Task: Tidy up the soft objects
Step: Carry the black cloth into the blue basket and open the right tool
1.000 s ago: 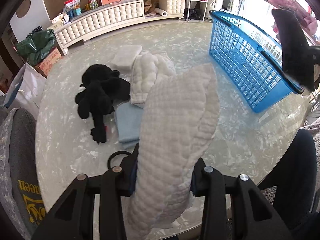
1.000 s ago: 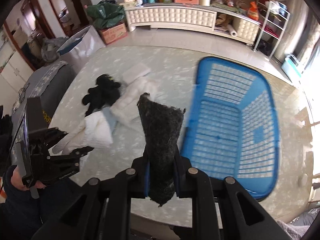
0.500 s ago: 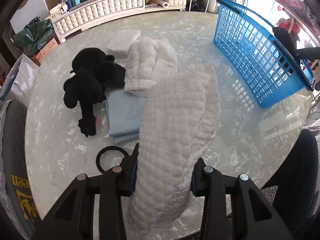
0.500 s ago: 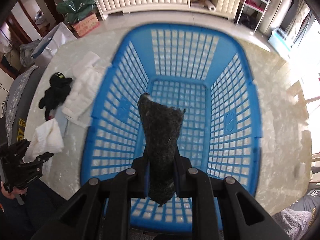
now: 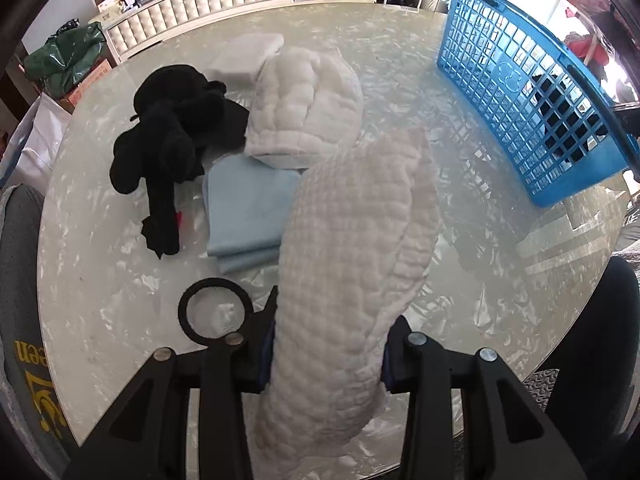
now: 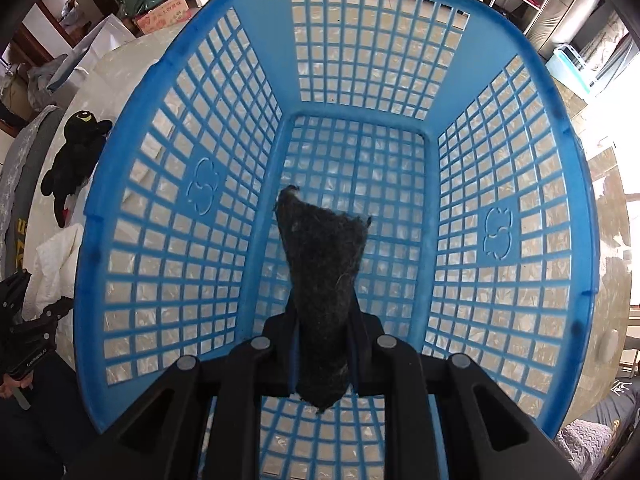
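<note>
Step in hand: The right gripper [image 6: 322, 356] hangs inside the blue basket [image 6: 532, 92], jaws clamped on a dark felt cloth [image 6: 324, 280] above the bare basket floor; the drop appears imminent.
Next move: Judged from here, the jaws need only part so the cloth falls flat onto the grid.
Left gripper [image 5: 326, 356]: Closed on a white quilted cloth [image 5: 352, 264], held above the near edge of the table [image 5: 100, 280], the basket far to its right.
Waiting pile: A black plush toy [image 5: 168, 148], a folded blue cloth [image 5: 244, 208] and a white padded bundle [image 5: 304, 108] lie touching, left of centre.
Look of the cloth: Fuzzy, stiffish, tapering to a point away from the jaws.
</note>
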`<action>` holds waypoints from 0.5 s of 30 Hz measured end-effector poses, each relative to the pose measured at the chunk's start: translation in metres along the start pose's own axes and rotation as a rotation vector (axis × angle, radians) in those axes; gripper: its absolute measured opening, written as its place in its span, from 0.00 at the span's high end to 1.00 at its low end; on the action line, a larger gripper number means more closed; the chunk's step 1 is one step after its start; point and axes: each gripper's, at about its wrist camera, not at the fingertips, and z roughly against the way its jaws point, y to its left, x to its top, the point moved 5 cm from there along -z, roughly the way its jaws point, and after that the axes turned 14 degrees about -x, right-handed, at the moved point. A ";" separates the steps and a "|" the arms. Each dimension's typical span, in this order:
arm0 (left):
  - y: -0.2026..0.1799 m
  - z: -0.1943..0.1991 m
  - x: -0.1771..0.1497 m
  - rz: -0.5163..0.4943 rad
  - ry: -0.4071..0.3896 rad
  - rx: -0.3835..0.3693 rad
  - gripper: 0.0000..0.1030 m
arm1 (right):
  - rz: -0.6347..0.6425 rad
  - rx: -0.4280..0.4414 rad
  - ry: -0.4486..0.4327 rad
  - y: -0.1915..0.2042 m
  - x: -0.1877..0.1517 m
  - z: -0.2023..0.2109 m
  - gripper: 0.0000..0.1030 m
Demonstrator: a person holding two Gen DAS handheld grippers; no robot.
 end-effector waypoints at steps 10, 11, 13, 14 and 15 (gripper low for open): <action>-0.004 0.000 -0.001 -0.027 0.004 0.018 0.64 | 0.009 -0.036 -0.056 -0.004 -0.011 0.011 0.40; -0.005 0.002 -0.001 -0.030 -0.001 0.020 0.64 | 0.007 -0.031 -0.069 -0.004 -0.012 0.015 0.31; -0.007 0.005 0.001 -0.029 -0.010 0.018 0.64 | 0.004 -0.045 -0.095 -0.005 -0.014 0.024 0.20; -0.008 0.008 0.001 -0.029 -0.017 0.021 0.64 | 0.002 -0.058 -0.105 -0.006 -0.016 0.027 0.16; -0.009 0.010 0.002 -0.028 -0.021 0.024 0.64 | -0.001 -0.074 -0.119 -0.008 -0.017 0.031 0.14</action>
